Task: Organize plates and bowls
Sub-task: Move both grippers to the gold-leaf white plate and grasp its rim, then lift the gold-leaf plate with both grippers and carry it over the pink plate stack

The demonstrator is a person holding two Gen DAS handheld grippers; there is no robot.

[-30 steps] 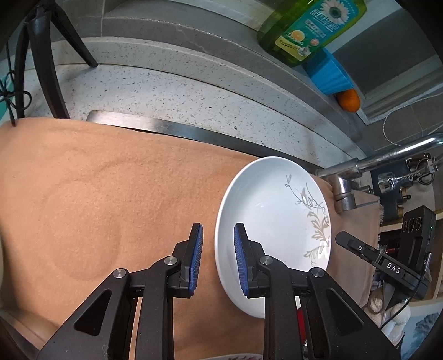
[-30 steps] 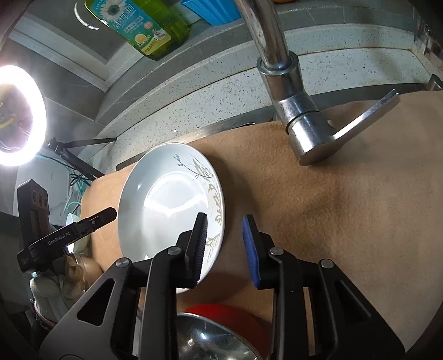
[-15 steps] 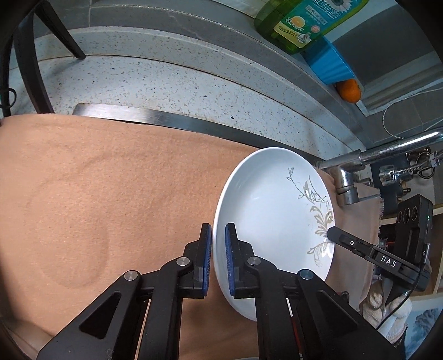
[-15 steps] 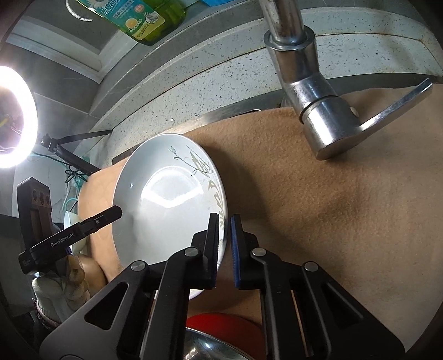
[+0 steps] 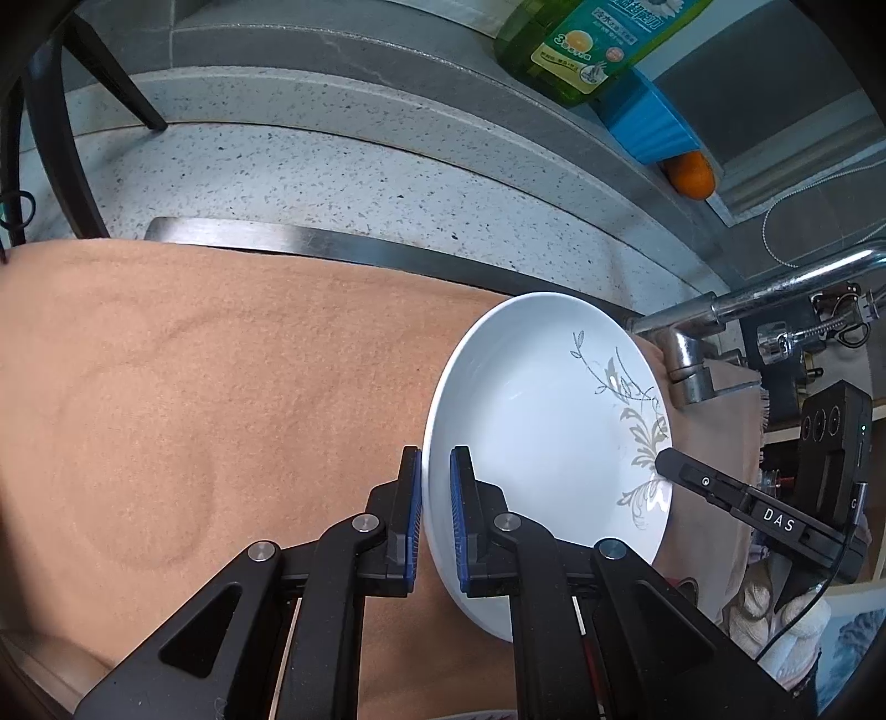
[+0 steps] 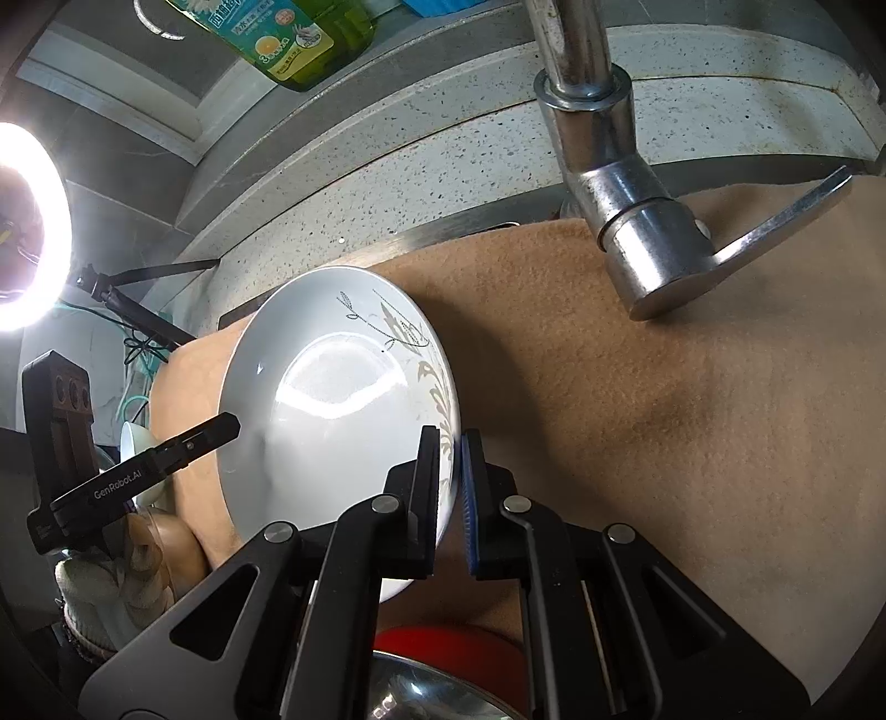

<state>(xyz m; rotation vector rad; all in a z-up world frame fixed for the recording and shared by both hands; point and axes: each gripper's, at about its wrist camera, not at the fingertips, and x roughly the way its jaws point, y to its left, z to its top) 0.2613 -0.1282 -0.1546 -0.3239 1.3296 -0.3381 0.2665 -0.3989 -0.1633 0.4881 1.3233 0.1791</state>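
One white plate (image 5: pixel 545 443) showing mid-frame; one green soap bottle (image 5: pixel 587 44) and one orange (image 5: pixel 689 174) sitting upper right; one faucet (image 6: pixel 626 221) standing upper right; one ring light (image 6: pixel 25 221) glowing far left.

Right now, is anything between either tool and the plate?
No. The left tool and right tool each already clamp opposite rims of the white plate, which is lifted and tilted above the tan cloth.

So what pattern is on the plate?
White plate with a grey-beige leafy vine along one side of the rim; clearest in the left wrist view.
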